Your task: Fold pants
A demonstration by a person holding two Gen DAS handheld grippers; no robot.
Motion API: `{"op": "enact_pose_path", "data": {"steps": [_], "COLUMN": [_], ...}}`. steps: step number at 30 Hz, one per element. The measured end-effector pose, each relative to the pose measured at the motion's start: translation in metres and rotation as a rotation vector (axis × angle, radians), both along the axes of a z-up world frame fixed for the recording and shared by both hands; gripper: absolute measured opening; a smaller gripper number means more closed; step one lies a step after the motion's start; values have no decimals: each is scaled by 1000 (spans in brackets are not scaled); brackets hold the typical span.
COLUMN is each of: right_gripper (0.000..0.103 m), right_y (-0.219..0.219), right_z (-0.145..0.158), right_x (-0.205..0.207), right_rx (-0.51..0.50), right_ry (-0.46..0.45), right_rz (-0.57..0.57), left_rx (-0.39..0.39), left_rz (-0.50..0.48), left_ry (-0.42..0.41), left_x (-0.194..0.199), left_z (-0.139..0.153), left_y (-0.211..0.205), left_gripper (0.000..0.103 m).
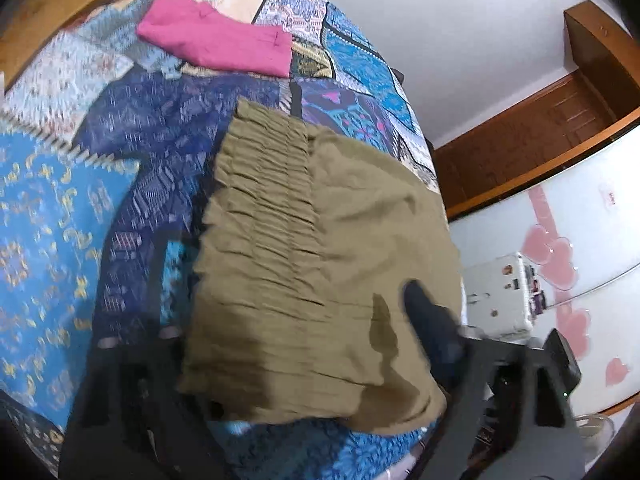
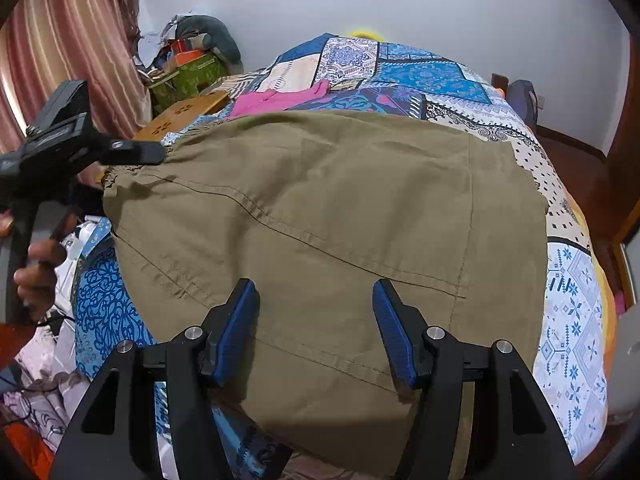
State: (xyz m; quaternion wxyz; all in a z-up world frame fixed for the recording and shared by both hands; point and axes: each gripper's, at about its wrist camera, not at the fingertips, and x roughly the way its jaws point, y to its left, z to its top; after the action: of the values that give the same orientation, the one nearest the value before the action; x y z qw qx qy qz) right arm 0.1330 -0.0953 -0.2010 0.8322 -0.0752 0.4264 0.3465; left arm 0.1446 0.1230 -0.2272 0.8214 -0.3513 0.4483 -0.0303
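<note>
The olive pants lie spread over the patterned quilt on the bed, filling most of the space ahead of the right claw. That claw is released: its two blue-padded fingers stand wide apart with the cloth showing between them, hovering over the near part of the pants, and nothing is pinched. A stitched seam runs slantwise across the fabric just beyond the fingertips.

Up and to the left of the right claw, the left claw meets the gathered elastic waistband at the pants' far left corner. Its tip sits right at the waistband edge, and the person's hand grips the handle below it. In the left wrist view the cloth drapes across the claw itself: one dark finger shows on top of the fabric at the right, while the other side is covered by the pants. Whether this claw is clenched on the cloth I cannot tell, as that view is blurred and the fabric hides the gap.

Beyond the pants from the left claw, a folded pink garment rests on the quilt, well apart from the waistband. From the right claw it peeks out just past the far edge of the pants.
</note>
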Motion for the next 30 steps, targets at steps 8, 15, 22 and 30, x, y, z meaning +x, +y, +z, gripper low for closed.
{"op": "enact_pose_path", "data": {"steps": [8,15,22,30], "right_gripper": [57,58,61,65], "right_y": [-2,9,56,96], "right_z": [0,7,37,11], "right_x": [2,10,29,43], "right_rx": [5,5,48,-50], "right_ry": [13,69,-17,87], "right_rz": [-17,-13,36,131], "left_rx": [211,564,659,675], "left_rz": [-57,-95,-74,-82], "left_ry": [-3,-57,-110,-149], "left_x": [8,-14,-40,-50], "left_z": [18,51,72,80], "left_y": [-11,-38,-35,-36], "left_gripper": [36,36,35,35]}}
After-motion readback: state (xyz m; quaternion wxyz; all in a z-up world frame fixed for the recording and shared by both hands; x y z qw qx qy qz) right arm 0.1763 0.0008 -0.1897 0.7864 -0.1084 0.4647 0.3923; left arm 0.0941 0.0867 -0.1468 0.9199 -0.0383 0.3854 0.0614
